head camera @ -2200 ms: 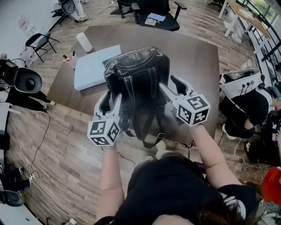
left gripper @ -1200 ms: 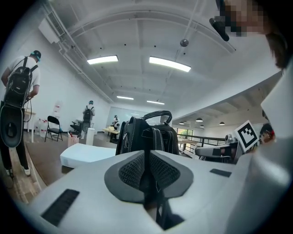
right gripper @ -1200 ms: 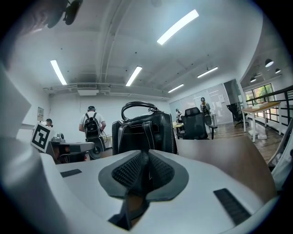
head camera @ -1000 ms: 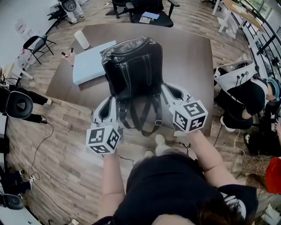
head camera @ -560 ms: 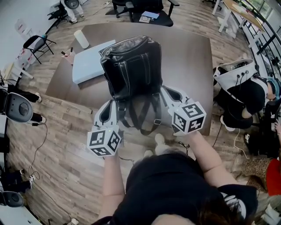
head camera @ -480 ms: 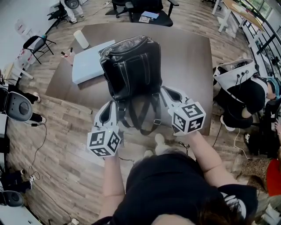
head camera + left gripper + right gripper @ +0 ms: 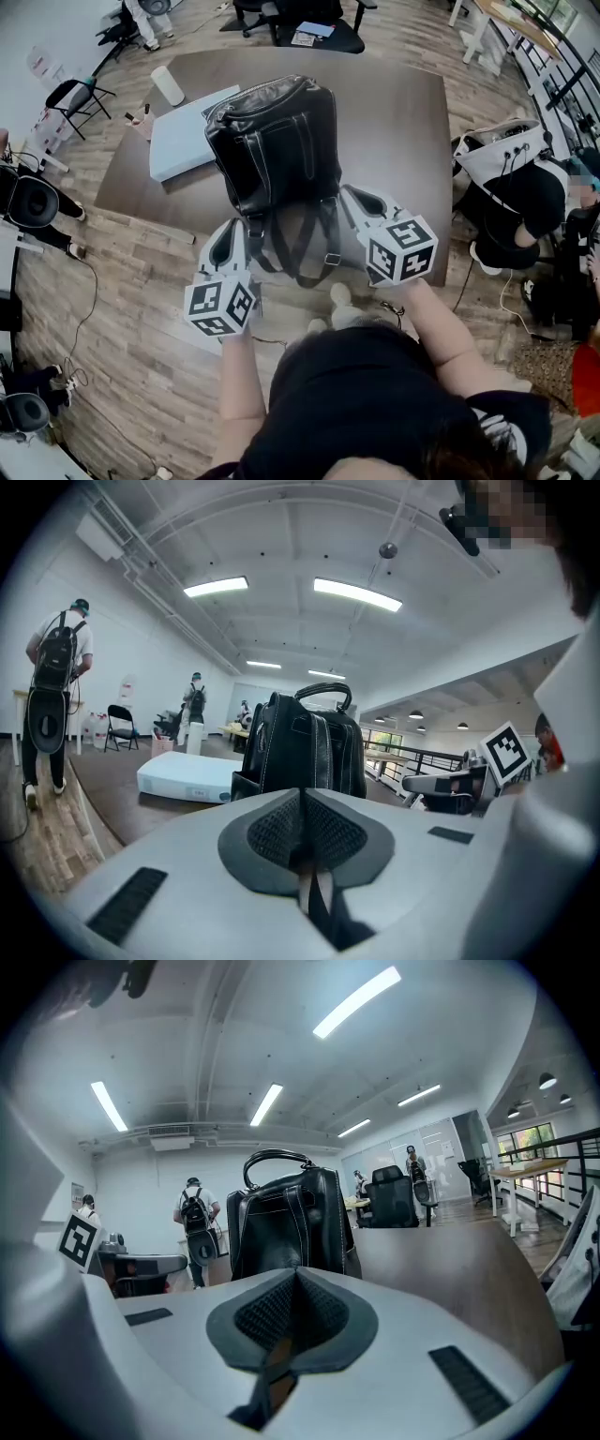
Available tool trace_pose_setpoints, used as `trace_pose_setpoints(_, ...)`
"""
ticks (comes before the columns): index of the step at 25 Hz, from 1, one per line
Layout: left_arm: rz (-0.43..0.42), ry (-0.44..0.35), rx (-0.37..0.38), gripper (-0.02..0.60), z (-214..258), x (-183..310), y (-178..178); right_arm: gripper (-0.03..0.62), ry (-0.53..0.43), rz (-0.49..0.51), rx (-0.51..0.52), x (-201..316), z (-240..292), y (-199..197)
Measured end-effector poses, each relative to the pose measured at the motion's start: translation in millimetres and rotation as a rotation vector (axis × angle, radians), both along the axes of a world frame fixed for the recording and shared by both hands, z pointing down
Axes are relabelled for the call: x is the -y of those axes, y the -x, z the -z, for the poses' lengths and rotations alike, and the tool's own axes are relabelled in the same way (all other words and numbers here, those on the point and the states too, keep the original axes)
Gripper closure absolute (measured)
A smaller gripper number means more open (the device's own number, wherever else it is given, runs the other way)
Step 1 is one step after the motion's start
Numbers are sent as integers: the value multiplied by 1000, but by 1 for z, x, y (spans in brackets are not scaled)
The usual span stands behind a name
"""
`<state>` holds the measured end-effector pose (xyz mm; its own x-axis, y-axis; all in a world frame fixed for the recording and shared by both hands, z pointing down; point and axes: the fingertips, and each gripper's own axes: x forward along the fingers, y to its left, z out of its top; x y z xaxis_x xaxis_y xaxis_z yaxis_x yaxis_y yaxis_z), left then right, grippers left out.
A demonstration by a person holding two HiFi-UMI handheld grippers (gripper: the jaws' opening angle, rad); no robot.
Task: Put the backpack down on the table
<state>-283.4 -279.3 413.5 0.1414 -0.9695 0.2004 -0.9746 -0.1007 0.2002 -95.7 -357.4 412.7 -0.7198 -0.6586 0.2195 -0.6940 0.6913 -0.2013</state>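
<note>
Both jaw pairs are clamped shut, left gripper (image 7: 302, 794) then right gripper (image 7: 295, 1274), each apparently pinching a thin strap (image 7: 312, 888). Backpack (image 7: 272, 141) stands upright mid-frame on the table (image 7: 403, 122): soft, slick leather, probably heavy, best gripped at its handle (image 7: 277, 1159).

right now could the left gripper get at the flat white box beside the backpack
Probably not yet. The left gripper is shut on a backpack strap, so it is tied up. Otherwise the way looks free: the flat white box lies on the table left of the backpack.
</note>
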Motion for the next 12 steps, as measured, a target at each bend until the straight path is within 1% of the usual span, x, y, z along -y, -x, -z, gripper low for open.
trace_pose_setpoints(12,19,-1,-10,539,1,3,10,577,4,12,-5,4,0,4)
